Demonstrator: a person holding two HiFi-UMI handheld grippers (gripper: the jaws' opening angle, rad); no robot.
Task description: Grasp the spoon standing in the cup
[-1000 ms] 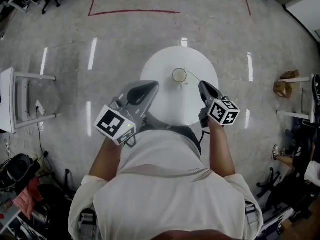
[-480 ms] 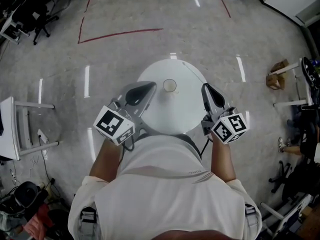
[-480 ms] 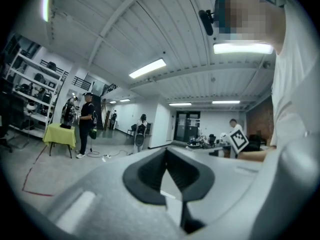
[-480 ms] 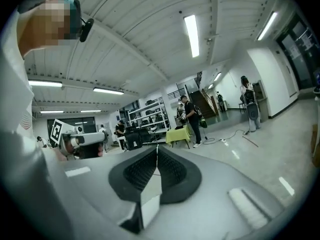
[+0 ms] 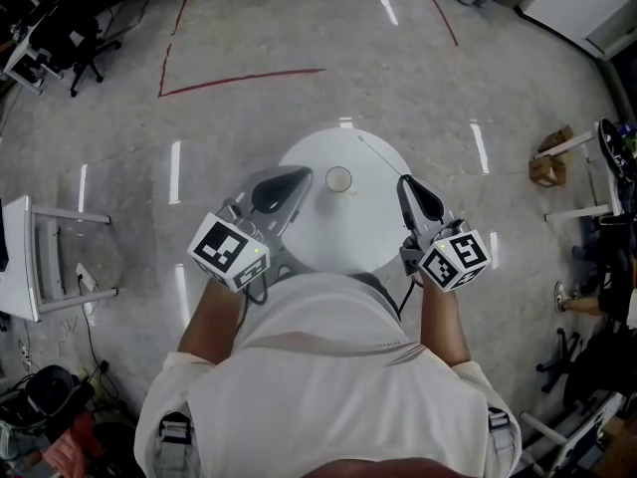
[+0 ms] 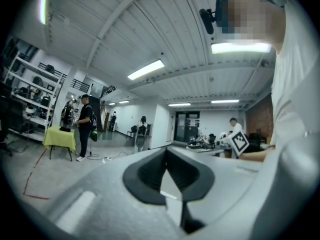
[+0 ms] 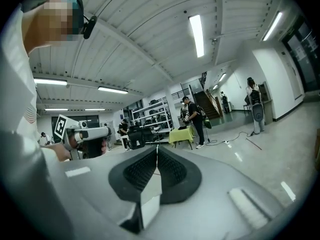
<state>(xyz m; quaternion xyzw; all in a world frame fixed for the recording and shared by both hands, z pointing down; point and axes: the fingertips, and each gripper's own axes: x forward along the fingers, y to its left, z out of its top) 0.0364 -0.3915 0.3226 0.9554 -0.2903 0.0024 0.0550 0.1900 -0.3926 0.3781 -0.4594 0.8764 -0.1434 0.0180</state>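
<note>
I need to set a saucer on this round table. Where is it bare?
The table is bare from the cup to its near edge, between the left gripper and right gripper. Tightest spot: between cup and left gripper.

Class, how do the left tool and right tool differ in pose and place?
The left tool leans over the table's left edge, showing its broad side; the right tool at the right edge looks narrow. The left tool's tip is nearer the cup than the right tool's. Both are shut and empty.
</note>
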